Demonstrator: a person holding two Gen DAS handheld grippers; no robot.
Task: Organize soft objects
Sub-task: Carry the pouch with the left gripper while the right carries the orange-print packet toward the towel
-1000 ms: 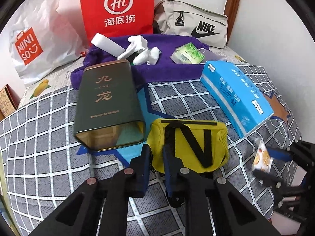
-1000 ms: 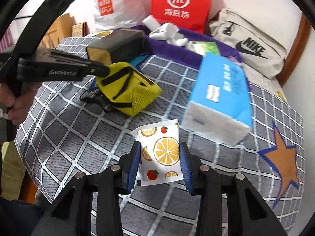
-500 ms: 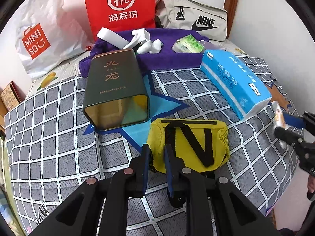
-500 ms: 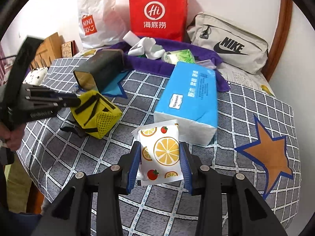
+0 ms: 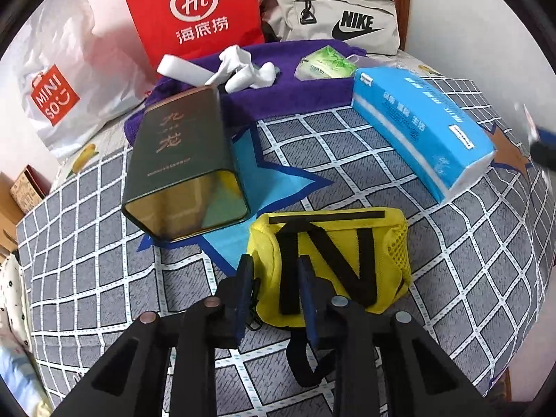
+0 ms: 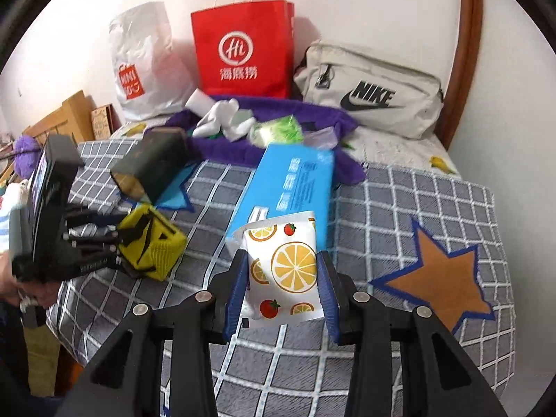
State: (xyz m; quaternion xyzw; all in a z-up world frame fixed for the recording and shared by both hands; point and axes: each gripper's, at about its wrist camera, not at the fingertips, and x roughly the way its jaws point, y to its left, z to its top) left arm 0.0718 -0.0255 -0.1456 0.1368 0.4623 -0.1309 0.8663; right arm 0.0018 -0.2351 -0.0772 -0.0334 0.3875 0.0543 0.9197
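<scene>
A yellow pouch (image 5: pixel 333 257) with black straps lies on the grey checked bedcover (image 5: pixel 104 264). My left gripper (image 5: pixel 276 279) is at its near left corner. The jaws are opening, with that corner loose between them. The right wrist view shows the same gripper (image 6: pixel 104 243) at the left, against the pouch (image 6: pixel 153 243). My right gripper (image 6: pixel 283 278) is shut on a white packet (image 6: pixel 285 271) printed with orange slices, held above the cover. A blue tissue pack (image 6: pixel 292 180) lies just beyond it. A blurred part of the right gripper (image 5: pixel 542 142) shows at the left view's right edge.
A dark green tin (image 5: pixel 184 173) lies on its side left of the pouch. Behind it a purple towel (image 5: pixel 295 83) carries white socks (image 5: pixel 243 69) and a green packet (image 5: pixel 326 66). A red paper bag (image 5: pixel 194 10), a white bag (image 5: pixel 55 80) and a beige bag (image 5: pixel 333 17) line the wall.
The left jaws have parted at the pouch's corner. My right gripper has risen with the packet and slid toward the right edge of the left view.
</scene>
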